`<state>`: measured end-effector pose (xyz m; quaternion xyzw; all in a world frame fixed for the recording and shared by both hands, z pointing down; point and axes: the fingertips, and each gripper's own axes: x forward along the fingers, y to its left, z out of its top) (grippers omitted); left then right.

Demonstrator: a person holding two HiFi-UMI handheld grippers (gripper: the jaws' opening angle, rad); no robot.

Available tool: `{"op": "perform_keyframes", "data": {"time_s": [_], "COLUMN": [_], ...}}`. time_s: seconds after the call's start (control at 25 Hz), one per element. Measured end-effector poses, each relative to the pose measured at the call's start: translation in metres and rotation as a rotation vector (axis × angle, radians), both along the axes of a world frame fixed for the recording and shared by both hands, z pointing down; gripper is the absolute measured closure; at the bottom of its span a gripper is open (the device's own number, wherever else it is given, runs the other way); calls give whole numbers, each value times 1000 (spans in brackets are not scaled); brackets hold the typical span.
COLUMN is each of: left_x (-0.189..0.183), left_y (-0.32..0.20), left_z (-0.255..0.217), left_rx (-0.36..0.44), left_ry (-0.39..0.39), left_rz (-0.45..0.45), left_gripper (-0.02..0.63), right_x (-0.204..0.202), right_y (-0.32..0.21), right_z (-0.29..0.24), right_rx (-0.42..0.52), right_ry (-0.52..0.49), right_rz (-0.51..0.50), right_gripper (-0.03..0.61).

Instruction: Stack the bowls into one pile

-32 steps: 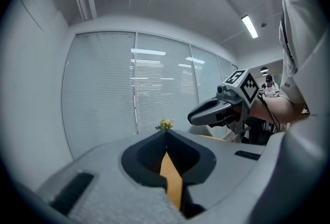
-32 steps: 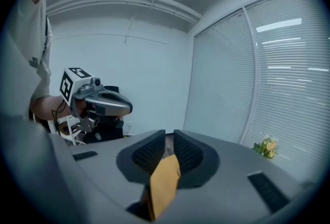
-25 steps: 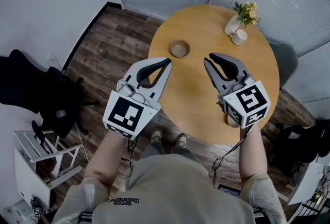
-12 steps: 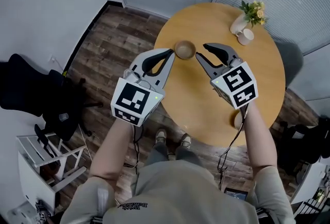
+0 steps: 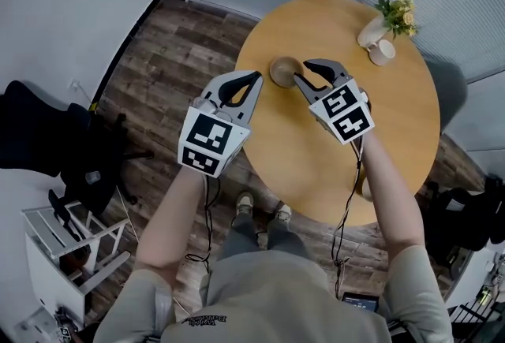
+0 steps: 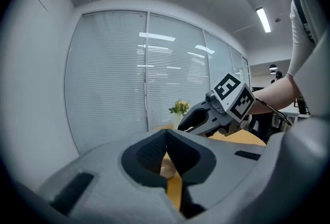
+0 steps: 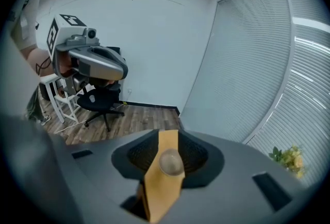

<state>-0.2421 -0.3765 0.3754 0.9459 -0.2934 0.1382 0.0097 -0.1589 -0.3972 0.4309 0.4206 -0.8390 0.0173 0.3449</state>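
A small tan bowl stands on the round wooden table near its far left edge. My right gripper is open just to the bowl's right, its tips almost at the rim; between its jaws the bowl shows on a strip of table. My left gripper is shut and empty, at the table's left edge below and left of the bowl. Through the hollow behind its tips a bit of the bowl appears. A second bowl peeks out from under my right forearm at the near edge.
A white vase with yellow flowers and a white mug stand at the table's far right. A black office chair and a white rack are on the wooden floor to the left. Blinds line the far wall.
Both grippers have moved forward over the table. The right one has swung left up to the bowl; the left one has closed in on the bowl from the near left.
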Motion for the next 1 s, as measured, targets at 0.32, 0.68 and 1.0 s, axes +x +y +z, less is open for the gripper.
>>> {"op": "perform_keyframes", "data": {"time_s": [0.32,0.68,1.0], "left_x": [5,24,32], "left_y": [-22,-26,-28], "left_z": [42,80,116], "left_rx": [-37,-55,-105], "left_ry": [-25,6,8], "left_rz": [-6,89,96], "left_gripper": [595,595,595], "right_x": [-2,-6,-3], "right_y": [-20,-26,-27], "right_z": [59,129,184], "right_rx": [-34,-130,-191], "right_ry": [76,122,241], "right_rz": [-43,-85,-160], "right_gripper": [460,448,448]}}
